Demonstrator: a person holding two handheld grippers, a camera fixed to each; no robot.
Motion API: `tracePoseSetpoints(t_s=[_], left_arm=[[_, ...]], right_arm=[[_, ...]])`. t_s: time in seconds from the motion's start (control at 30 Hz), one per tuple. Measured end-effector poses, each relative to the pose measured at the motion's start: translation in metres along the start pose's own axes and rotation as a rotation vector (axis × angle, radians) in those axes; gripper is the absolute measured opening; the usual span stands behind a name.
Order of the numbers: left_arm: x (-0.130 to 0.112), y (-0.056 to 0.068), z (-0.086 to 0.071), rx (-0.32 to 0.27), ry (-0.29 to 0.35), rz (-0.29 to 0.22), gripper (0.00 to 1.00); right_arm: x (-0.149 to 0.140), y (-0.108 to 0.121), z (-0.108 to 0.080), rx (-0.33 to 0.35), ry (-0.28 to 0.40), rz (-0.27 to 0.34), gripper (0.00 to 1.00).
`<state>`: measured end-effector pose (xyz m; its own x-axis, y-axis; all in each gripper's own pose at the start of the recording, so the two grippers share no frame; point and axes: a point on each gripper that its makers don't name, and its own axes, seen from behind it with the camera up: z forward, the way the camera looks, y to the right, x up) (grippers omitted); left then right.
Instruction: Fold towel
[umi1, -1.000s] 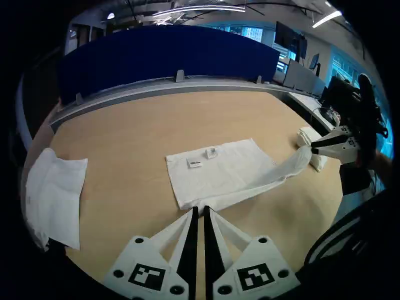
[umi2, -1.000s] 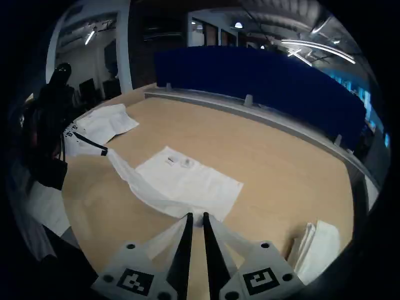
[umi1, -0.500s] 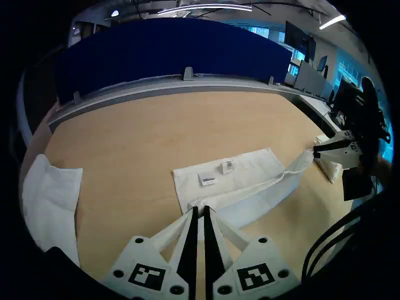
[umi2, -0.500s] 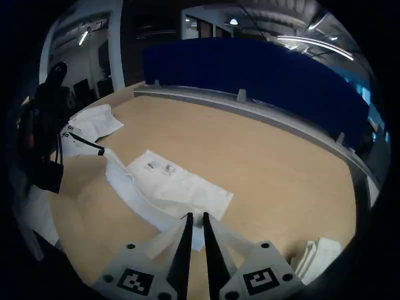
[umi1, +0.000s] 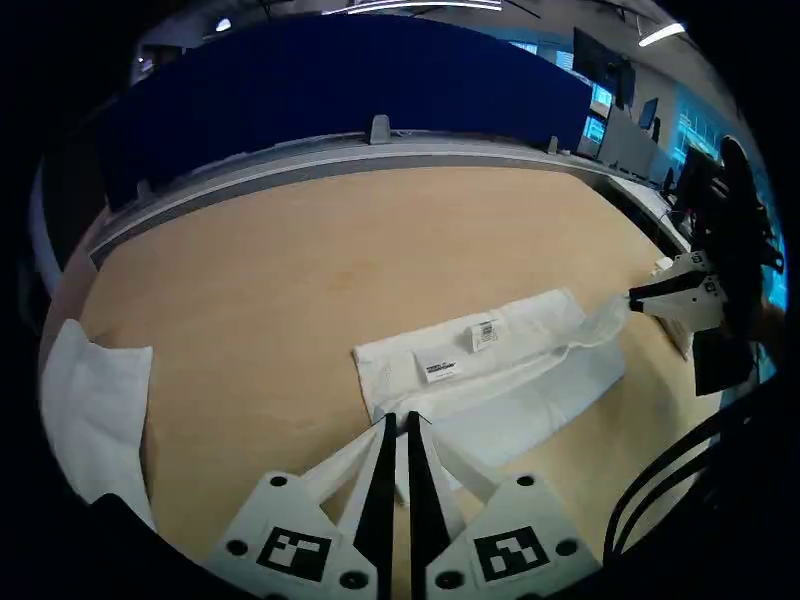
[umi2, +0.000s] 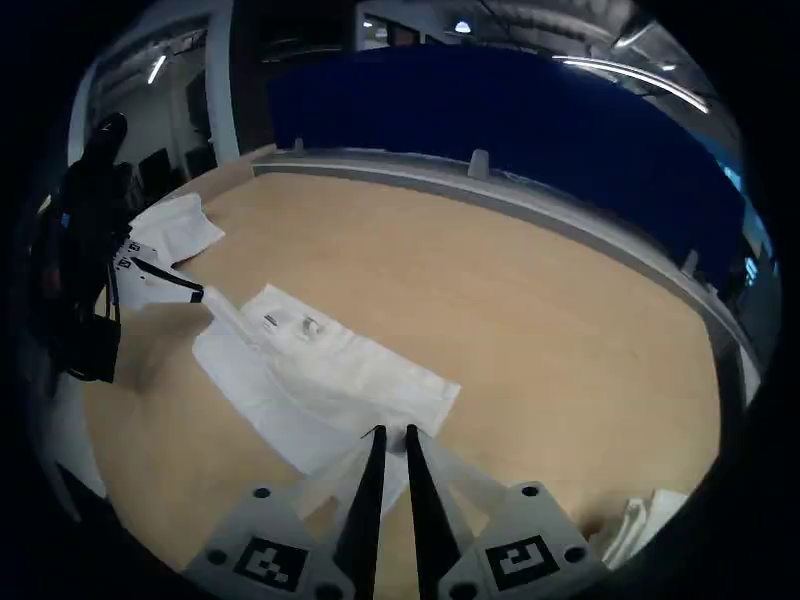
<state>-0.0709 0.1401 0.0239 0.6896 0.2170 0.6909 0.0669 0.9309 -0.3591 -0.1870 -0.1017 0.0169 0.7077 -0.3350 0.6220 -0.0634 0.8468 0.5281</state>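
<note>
A white towel (umi1: 500, 365) with two small labels lies partly doubled over on the wooden table (umi1: 300, 260). My left gripper (umi1: 398, 420) is shut on one near corner of its lifted edge. In the left gripper view the right gripper (umi1: 640, 298) pinches the other end of that edge at the far right. In the right gripper view the towel (umi2: 320, 365) spreads ahead, and my right gripper (umi2: 390, 432) is shut on its corner. The left gripper (umi2: 195, 292) holds the opposite corner there, with a dark-sleeved person behind it.
A second white towel (umi1: 90, 410) lies loosely at the table's left edge, also seen as a cloth (umi2: 175, 225) in the right gripper view. A folded stack of towels (umi2: 650, 520) sits near the right corner. A blue partition (umi1: 340, 90) runs along the table's far side.
Both grippers have carried the held edge away from the near side and over the towel. The flat part beyond the edge has narrowed and a lower layer now shows beneath it.
</note>
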Motion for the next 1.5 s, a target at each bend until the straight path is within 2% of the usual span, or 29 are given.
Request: tracePoseSetpoints(t_s=[0.2, 0.37, 0.47, 0.6, 0.7, 0.83, 0.87, 0.93, 1.2, 1.5], left_arm=[[0.002, -0.003, 0.019, 0.003, 0.008, 0.021, 0.09], [0.002, -0.013, 0.032, 0.035, 0.004, 0.026, 0.13], [0.003, -0.019, 0.034, 0.055, 0.004, 0.026, 0.18], [0.006, -0.021, 0.032, 0.063, 0.010, 0.026, 0.30], [0.007, -0.022, 0.028, 0.063, 0.014, 0.018, 0.51], [0.004, -0.022, 0.024, 0.060, 0.013, -0.006, 0.82], [0.003, -0.021, 0.023, 0.058, 0.013, -0.014, 0.90], [0.002, -0.022, 0.022, 0.059, 0.013, -0.025, 0.97], [-0.002, -0.022, 0.011, 0.072, 0.013, -0.036, 0.97], [-0.019, -0.015, -0.016, 0.089, 0.012, -0.048, 0.97]], right_arm=[[-0.006, 0.010, 0.018, -0.029, -0.023, 0.027, 0.17], [-0.009, 0.015, 0.026, -0.037, -0.029, 0.055, 0.22], [-0.008, 0.018, 0.028, -0.054, -0.029, 0.064, 0.34], [-0.011, 0.024, 0.028, -0.084, -0.045, 0.057, 0.53], [-0.013, 0.024, 0.025, -0.084, -0.049, 0.047, 0.68], [-0.014, 0.021, 0.021, -0.075, -0.046, 0.053, 0.96], [-0.015, 0.021, 0.020, -0.072, -0.047, 0.056, 0.98], [-0.016, 0.020, 0.018, -0.069, -0.048, 0.062, 0.98], [-0.019, 0.016, 0.010, -0.070, -0.047, 0.057, 0.98], [-0.032, 0.007, -0.009, -0.078, -0.056, 0.039, 0.98]])
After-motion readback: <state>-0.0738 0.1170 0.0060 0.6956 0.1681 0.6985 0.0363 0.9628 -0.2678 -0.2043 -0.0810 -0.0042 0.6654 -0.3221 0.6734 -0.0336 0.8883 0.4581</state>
